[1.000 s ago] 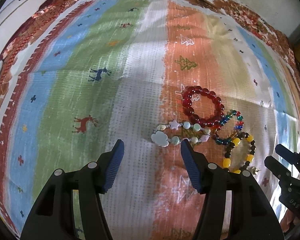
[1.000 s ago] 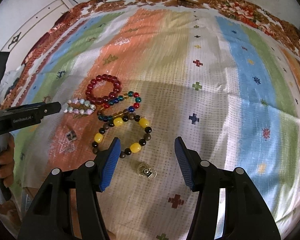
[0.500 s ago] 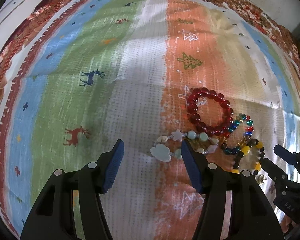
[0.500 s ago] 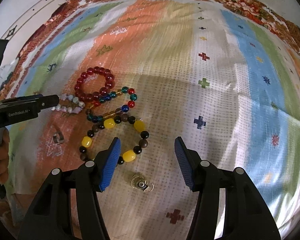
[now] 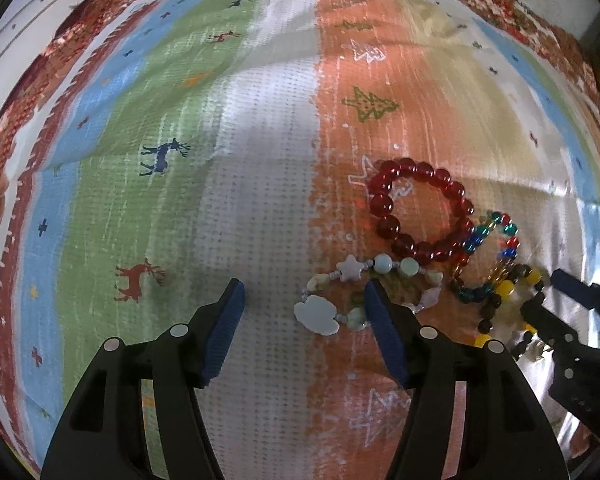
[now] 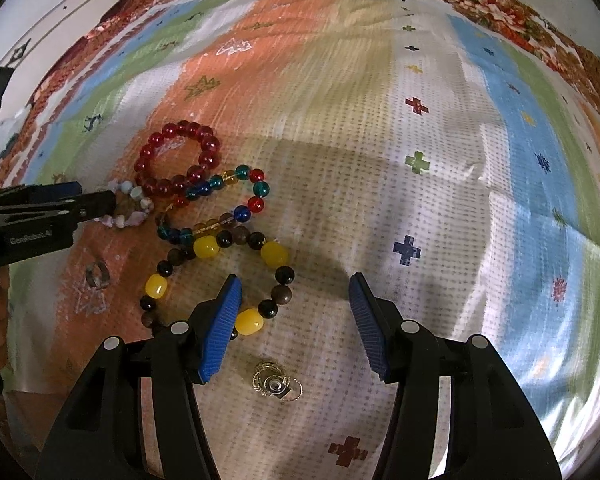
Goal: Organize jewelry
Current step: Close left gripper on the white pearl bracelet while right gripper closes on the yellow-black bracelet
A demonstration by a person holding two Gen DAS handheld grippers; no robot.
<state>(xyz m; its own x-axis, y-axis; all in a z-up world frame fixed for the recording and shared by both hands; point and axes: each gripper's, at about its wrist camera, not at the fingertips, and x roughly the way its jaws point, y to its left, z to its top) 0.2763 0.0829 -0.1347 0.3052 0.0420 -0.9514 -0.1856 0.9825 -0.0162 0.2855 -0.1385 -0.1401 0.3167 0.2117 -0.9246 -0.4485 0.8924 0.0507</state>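
Both grippers spread apart, empty: left gripper (image 5: 302,306) over pastel charm bracelet (image 5: 370,294), right gripper (image 6: 294,306) beside yellow-and-dark bead bracelet (image 6: 220,280); risk: snagging touching multicolour glass-bead bracelet (image 6: 220,206)

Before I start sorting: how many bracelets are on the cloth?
4: red farthest, pastel at the left tool, multicolour in the middle, yellow-black nearest. None appears hidden.
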